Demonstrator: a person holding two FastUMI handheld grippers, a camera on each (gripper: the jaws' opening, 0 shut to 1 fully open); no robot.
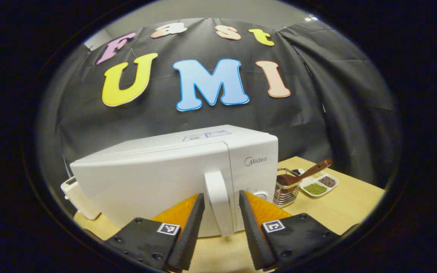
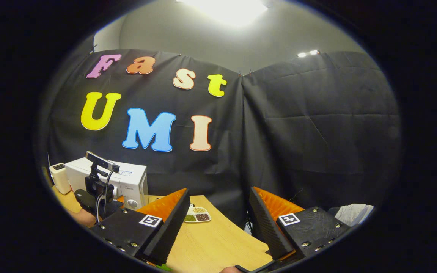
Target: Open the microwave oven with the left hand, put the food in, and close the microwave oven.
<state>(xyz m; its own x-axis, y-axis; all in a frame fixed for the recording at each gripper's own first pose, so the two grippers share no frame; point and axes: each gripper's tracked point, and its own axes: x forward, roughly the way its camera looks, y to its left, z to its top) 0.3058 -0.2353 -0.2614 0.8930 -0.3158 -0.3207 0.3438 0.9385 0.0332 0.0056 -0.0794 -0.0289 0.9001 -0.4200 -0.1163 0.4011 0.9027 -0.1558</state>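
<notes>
**Two grippers, door handle between one pair of fingers**

Left gripper (image 1: 221, 199): jaws spread wide, one finger either side of the microwave's vertical door handle (image 1: 218, 203); a gap shows on both sides, no contact visible. Microwave (image 1: 157, 178) sits on the wooden table (image 1: 340, 208), white, door a little ajar at the handle edge. Just right of the microwave: wire basket (image 1: 287, 189) with a brown wooden spoon (image 1: 309, 172) leaning out. Right of that, a white divided dish (image 1: 320, 185) of green and dark grains. Left of the microwave, touching or nearly so, a small white toaster (image 1: 78, 197).

Right gripper (image 2: 219, 206): jaws wide, holding nothing, over the table well right of the microwave. Food item: cannot tell where it is.
</notes>
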